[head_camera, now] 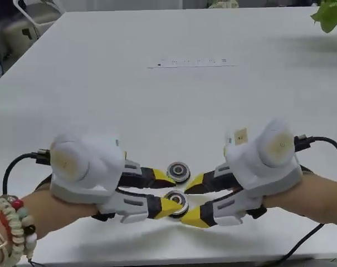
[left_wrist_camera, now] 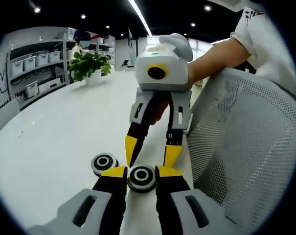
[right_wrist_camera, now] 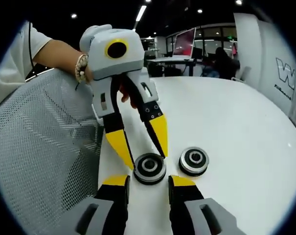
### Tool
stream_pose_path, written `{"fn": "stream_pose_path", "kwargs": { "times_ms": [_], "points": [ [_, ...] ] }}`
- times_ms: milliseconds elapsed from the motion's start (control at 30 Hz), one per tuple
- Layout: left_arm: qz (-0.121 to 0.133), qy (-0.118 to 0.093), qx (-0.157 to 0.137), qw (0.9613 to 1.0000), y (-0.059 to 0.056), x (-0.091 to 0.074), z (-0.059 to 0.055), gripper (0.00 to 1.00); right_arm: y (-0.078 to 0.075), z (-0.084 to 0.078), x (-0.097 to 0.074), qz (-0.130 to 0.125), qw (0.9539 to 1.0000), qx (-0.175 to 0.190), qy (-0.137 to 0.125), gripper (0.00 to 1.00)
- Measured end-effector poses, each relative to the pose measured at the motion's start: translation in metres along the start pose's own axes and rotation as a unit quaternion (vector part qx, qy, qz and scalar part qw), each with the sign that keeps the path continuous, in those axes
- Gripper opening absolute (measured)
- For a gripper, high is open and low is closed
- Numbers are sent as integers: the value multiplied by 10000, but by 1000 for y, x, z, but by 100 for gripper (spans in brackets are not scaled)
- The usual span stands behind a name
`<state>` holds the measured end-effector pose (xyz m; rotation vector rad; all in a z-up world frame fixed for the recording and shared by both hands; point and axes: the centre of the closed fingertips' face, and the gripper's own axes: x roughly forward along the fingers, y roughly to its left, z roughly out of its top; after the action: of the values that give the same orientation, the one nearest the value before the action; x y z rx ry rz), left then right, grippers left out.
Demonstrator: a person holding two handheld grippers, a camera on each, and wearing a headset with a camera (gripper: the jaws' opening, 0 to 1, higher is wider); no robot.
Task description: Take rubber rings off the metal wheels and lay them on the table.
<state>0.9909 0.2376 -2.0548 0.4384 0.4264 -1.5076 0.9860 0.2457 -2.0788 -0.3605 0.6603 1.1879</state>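
Note:
Two small metal wheels with black rubber rings lie near the table's front edge. The near wheel (head_camera: 175, 200) (left_wrist_camera: 141, 178) (right_wrist_camera: 149, 168) sits between the yellow tips of my left gripper (head_camera: 167, 192) (left_wrist_camera: 141, 172) (right_wrist_camera: 147, 157), which is shut on it from both sides. My right gripper (head_camera: 194, 199) (right_wrist_camera: 148, 182) (left_wrist_camera: 148, 163) faces it from the opposite side, open, its tips flanking the same wheel without touching. The second wheel (head_camera: 178, 172) (left_wrist_camera: 104, 163) (right_wrist_camera: 194, 161) lies free just beyond, close to both grippers' far jaws.
The white table (head_camera: 157, 111) stretches away ahead; its front edge is right below the grippers. A thin printed strip (head_camera: 190, 63) lies mid-table. A potted plant (head_camera: 330, 14) (left_wrist_camera: 89, 63) stands at the far right corner. A grey mesh chair back (left_wrist_camera: 245, 147) (right_wrist_camera: 40, 147) is beside the table.

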Motion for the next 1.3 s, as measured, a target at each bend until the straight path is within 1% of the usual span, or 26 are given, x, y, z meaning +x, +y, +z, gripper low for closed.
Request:
{"fn": "stream_pose_path", "kwargs": {
  "times_ms": [33,100,133,233,333,433,500,567,667,833,1300],
  "points": [
    [-26,44,1,10000,-1,1,-3,16,-1,0,0,-6,10000,21,-6,29],
    [-27,189,115,9998,-2,3,-8,15,0,-1,1,-7,10000,34,-17,27],
    [-32,112,205,9997,-3,3,-5,14,0,-1,1,-3,10000,18,-14,27],
    [-17,85,129,9999,-1,5,-5,14,1,0,2,6,10000,-26,6,27],
    [-31,31,-16,10000,1,4,-5,13,1,-1,2,6,10000,-26,24,26],
    [20,-7,-48,10000,4,2,-6,9,1,-3,2,16,10000,-39,60,26],
    [5,-48,-27,10000,3,2,-7,8,1,-3,2,11,10000,-43,57,26],
    [-5,-81,175,9998,2,2,-6,8,0,-2,2,-13,10000,-30,30,25],
    [-33,-89,170,9998,2,2,-6,8,-2,-1,2,-49,10000,-10,-3,25],
    [14,-158,143,9998,3,2,-6,8,-5,2,2,-141,9999,-42,-58,24],
    [39,-158,148,9998,3,2,-5,8,-4,-5,-4,-40,9999,-82,114,14]
  ]
}}
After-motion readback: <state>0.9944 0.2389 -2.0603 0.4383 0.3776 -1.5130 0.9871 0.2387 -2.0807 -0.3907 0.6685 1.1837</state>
